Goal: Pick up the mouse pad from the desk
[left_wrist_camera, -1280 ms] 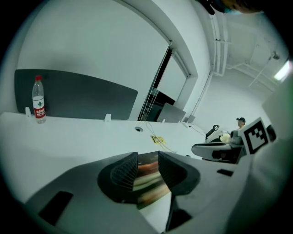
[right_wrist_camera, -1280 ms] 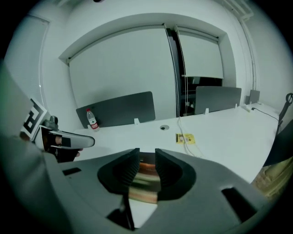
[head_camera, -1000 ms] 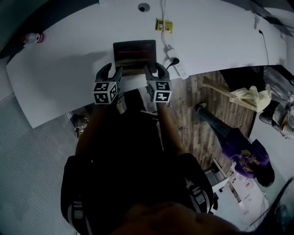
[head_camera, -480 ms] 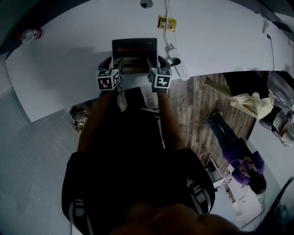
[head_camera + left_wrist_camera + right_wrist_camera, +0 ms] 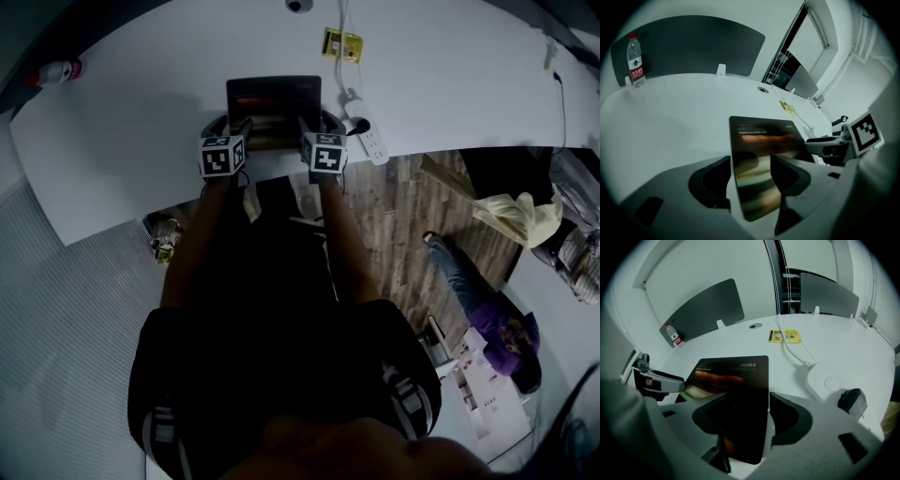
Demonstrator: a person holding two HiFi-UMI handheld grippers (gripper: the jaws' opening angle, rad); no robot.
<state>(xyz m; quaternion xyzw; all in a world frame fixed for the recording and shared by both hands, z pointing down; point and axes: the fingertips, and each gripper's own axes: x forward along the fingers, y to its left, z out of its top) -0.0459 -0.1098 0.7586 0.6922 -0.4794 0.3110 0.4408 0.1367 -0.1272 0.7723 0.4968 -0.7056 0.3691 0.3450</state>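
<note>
A dark rectangular mouse pad (image 5: 273, 101) lies flat on the white desk (image 5: 122, 141), close to its front edge. My left gripper (image 5: 231, 127) is at the pad's near left corner and my right gripper (image 5: 319, 122) at its near right corner. In the left gripper view the pad (image 5: 761, 140) runs up from between the jaws of the left gripper (image 5: 750, 161), its left edge in the gap. In the right gripper view the pad (image 5: 733, 376) lies likewise under the right gripper (image 5: 745, 399). Both sets of jaws have just been opening and stand wide, without pressing on the pad.
A white power strip (image 5: 367, 139) with a plug and cable lies right of the pad. A yellow tag (image 5: 339, 44) and a round desk hole (image 5: 296, 7) are behind it. A water bottle (image 5: 58, 70) stands far left. A person (image 5: 497, 328) is on the wooden floor.
Both grippers have come down and forward onto the pad's near corners, and their jaws have spread wider. The person on the floor has shifted.
</note>
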